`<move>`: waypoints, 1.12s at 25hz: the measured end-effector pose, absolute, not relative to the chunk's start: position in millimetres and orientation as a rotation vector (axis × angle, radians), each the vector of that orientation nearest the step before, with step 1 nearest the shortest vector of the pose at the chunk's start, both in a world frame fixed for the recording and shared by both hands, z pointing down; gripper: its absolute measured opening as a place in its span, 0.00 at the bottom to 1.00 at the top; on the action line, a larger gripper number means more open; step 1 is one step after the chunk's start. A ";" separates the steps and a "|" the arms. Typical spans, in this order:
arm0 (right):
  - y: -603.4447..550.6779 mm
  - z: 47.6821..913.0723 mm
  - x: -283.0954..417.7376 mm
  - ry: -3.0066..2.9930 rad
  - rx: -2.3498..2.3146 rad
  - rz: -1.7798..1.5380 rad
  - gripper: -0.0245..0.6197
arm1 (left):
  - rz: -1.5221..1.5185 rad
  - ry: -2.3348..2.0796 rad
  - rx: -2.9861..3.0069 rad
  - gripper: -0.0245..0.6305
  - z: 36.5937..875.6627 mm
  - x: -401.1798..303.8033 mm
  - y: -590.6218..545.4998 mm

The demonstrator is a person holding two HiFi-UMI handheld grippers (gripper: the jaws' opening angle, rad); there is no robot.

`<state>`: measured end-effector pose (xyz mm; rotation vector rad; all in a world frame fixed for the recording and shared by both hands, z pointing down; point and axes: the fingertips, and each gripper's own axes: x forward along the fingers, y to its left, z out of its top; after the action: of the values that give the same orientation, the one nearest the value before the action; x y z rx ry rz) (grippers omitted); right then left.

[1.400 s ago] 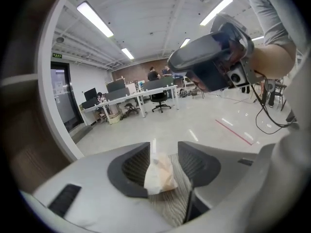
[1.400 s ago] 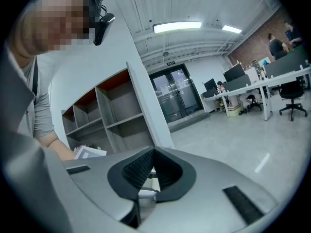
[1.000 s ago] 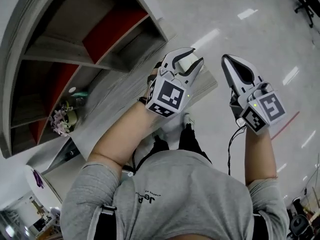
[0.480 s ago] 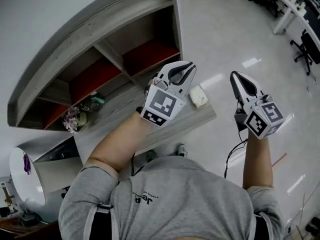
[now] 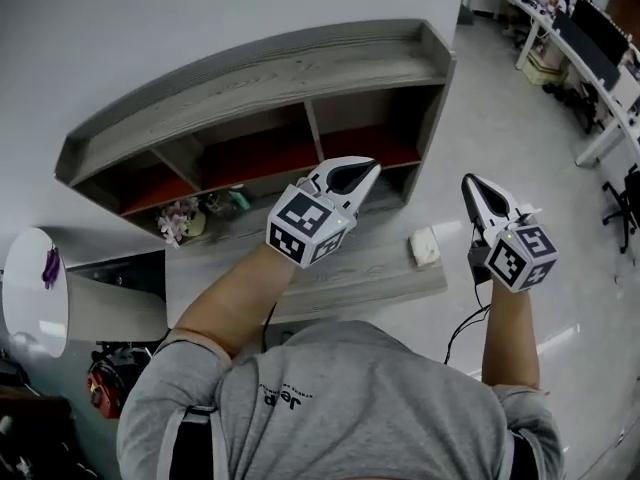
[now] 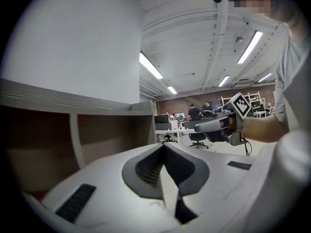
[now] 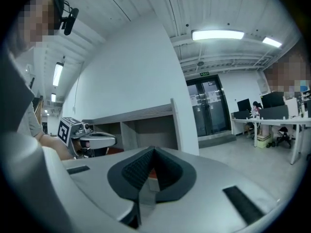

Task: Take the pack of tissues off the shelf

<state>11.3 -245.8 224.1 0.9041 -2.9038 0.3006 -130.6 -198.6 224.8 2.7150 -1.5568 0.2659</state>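
Both grippers are up in front of the shelf (image 5: 260,73), a grey wood unit with red-backed compartments, and neither is carrying anything. The left gripper (image 5: 366,172) hangs over the desk (image 5: 330,280) with its nose aimed at one o'clock toward the right-hand compartment. Its own view shows its jaws pressed together with nothing between the pads. The right gripper (image 5: 469,181) is out past the desk's right end, above the pale floor (image 5: 510,118), pointing to eleven o'clock. Its jaws are together too, and empty.

And the pack of tissues (image 5: 425,247)? It lies flat on the desk, right at the far right end by the edge, not in any compartment. From the left gripper it sits at about four o'clock, from the right gripper at seven o'clock, clear of both and lower in the head view between them.

Over at nine o'clock from the left gripper a small bunch of flowers (image 5: 178,218) stands against the shelf's lower left opening, with a teal object (image 5: 238,200) just beside it at three o'clock, too small to identify.

Each gripper shows in the other's view, held level and well apart. Office furniture lines the room at two o'clock.
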 end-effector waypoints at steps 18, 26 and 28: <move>-135.5 205.3 -226.9 -2.987 0.448 0.273 0.05 | 0.095 -1.895 2.419 0.05 198.5 -383.0 -16.5; -75.1 211.5 -308.3 -3.008 0.310 0.289 0.05 | 0.014 -1.944 2.302 0.05 207.1 -453.5 52.0; -64.9 214.0 -322.3 -3.010 0.280 0.294 0.05 | -0.004 -1.965 2.275 0.05 208.4 -466.3 64.5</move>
<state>-322.3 -64.9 214.0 0.2803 -3.0098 0.2935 -466.3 64.5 208.4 2.2751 -1.9651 -0.0041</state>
